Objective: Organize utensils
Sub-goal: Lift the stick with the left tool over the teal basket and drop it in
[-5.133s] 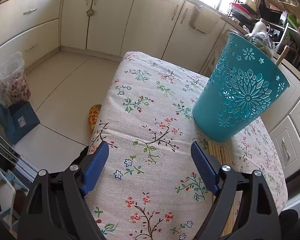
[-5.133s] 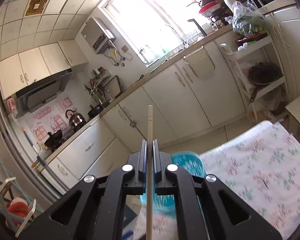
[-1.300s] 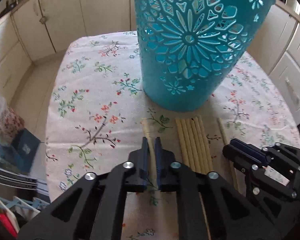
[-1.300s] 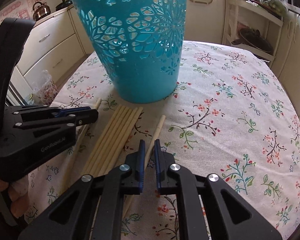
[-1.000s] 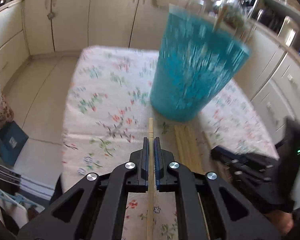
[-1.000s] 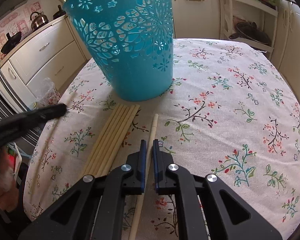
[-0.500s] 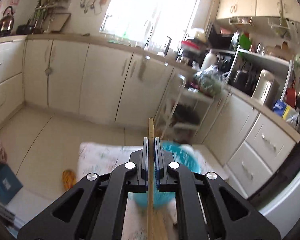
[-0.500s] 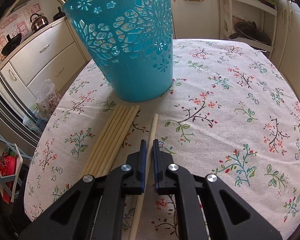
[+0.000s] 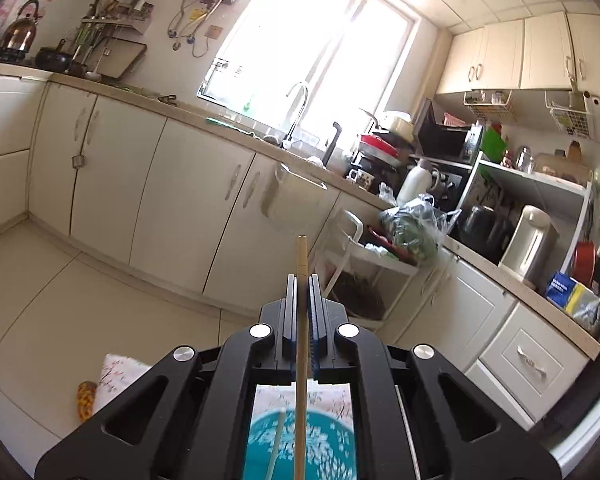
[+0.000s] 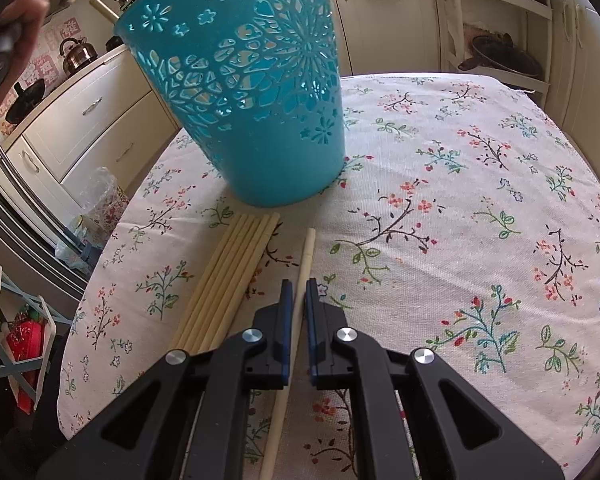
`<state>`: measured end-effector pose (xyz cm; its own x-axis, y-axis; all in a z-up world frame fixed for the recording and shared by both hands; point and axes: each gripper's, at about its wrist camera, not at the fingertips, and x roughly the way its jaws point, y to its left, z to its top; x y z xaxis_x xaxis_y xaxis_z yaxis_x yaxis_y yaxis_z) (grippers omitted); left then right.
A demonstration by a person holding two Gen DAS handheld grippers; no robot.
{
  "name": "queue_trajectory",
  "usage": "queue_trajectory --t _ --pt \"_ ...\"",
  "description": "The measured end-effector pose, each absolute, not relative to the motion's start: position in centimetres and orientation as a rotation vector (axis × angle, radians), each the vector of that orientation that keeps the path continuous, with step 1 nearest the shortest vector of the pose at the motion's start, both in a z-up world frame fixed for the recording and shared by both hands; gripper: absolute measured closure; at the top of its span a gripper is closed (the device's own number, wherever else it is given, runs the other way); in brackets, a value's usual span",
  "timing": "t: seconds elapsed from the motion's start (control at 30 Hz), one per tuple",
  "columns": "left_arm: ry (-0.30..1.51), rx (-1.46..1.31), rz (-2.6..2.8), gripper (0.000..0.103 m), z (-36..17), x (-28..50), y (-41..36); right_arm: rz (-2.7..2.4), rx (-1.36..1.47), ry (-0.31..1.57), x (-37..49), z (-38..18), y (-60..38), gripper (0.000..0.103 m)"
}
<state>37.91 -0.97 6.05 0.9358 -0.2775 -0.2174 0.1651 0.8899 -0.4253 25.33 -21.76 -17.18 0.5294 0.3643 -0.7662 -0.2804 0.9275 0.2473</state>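
My left gripper (image 9: 301, 280) is shut on a wooden chopstick (image 9: 301, 264) and holds it upright, high over the teal cut-out basket (image 9: 300, 446). One chopstick (image 9: 275, 446) lies in the basket. In the right wrist view the basket (image 10: 244, 92) stands on the floral tablecloth (image 10: 460, 200). My right gripper (image 10: 296, 284) is low over the cloth, its jaws narrowly apart around a single chopstick (image 10: 306, 256) that lies on the cloth. A bundle of several chopsticks (image 10: 228, 276) lies just left of it.
Kitchen cabinets (image 9: 180, 184), a sink under a bright window (image 9: 300, 80) and a cluttered counter (image 9: 500, 240) surround the table. The person's hand (image 10: 16, 12) shows at the upper left of the right wrist view. The table edge (image 10: 100, 264) drops off at the left.
My left gripper has lifted its chopstick off the cloth and tilted it upright above the basket. My right gripper has stayed low around the single chopstick.
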Motion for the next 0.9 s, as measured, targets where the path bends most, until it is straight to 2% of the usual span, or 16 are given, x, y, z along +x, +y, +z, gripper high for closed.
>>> queue_trajectory --t 0.5,0.9 --pt "0.263 -0.411 -0.216 0.098 2.4 39.5 -1.8 0.395 0.126 0.940 25.3 -17.2 -22.2 0.096" --pt "0.369 -0.292 -0.237 0.098 -0.3 38.7 -3.1 0.396 0.126 0.941 25.3 -17.2 -22.2 0.096"
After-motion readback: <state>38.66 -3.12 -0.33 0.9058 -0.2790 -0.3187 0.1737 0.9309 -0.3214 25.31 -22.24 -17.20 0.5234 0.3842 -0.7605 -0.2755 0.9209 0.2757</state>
